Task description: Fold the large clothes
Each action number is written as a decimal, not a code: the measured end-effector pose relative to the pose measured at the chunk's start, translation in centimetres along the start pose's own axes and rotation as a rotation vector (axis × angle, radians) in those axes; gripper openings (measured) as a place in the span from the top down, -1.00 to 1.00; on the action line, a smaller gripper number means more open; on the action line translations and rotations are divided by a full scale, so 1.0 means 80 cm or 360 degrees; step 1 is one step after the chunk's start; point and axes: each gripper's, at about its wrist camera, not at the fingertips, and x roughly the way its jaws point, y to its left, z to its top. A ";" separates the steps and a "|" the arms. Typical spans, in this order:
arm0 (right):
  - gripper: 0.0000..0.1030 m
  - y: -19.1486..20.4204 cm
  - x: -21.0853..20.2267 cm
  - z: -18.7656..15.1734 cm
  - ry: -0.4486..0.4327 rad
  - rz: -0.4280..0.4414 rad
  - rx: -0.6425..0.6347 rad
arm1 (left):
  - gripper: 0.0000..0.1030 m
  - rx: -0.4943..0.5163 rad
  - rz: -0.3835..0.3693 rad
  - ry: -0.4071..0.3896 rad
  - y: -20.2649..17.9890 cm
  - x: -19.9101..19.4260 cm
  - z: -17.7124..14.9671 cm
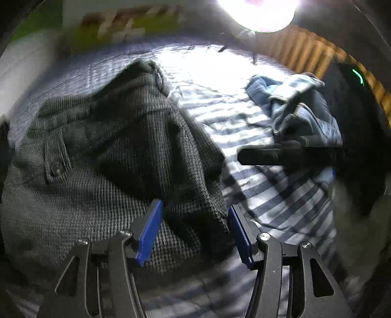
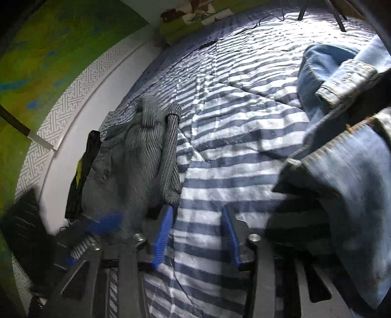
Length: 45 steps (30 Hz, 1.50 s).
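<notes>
A dark grey checked garment (image 1: 117, 151) with a buttoned pocket lies crumpled on the striped bedspread (image 1: 281, 203). My left gripper (image 1: 194, 206) is open, and the garment's right-hand fold lies between its blue pads (image 1: 150, 232), loose. In the right wrist view the same grey garment (image 2: 146, 156) lies to the left. My right gripper (image 2: 196, 209) is open over bare bedspread (image 2: 232, 122), with nothing between its fingers. The left gripper's blue pad (image 2: 105, 225) shows blurred at the lower left. A blue denim garment (image 2: 342, 151) is heaped on the right, also seen as denim (image 1: 300, 110).
A blurred black bar (image 1: 281, 154) crosses in front of the denim. A bright lamp (image 1: 256, 12) glares at the far side of the bed. A white patterned bed edge (image 2: 61, 117) and a green wall (image 2: 48, 49) lie left. A black strap (image 2: 85, 166) rests beside the grey garment.
</notes>
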 end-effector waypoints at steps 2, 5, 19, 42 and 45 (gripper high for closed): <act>0.33 0.000 0.004 0.003 -0.0027 0.0067 0.0016 | -0.15 0.0051 0.0041 0.0021 -0.011 -0.006 -0.005; 0.30 -0.002 0.010 0.007 -0.0061 0.0162 0.0040 | -0.16 -0.0042 -0.0012 0.0007 -0.006 -0.029 -0.005; -0.32 0.028 0.009 0.020 0.0040 0.0199 -0.0091 | -0.49 -0.0882 0.0089 -0.0054 0.262 -0.099 0.009; -0.62 0.079 0.095 0.100 0.0238 -0.0114 -0.0208 | -0.67 -0.0920 0.0000 0.0104 0.335 0.016 0.018; -0.25 0.085 0.099 0.101 0.0249 -0.0084 -0.0223 | -0.52 -0.0904 -0.0005 0.0078 0.332 0.012 0.016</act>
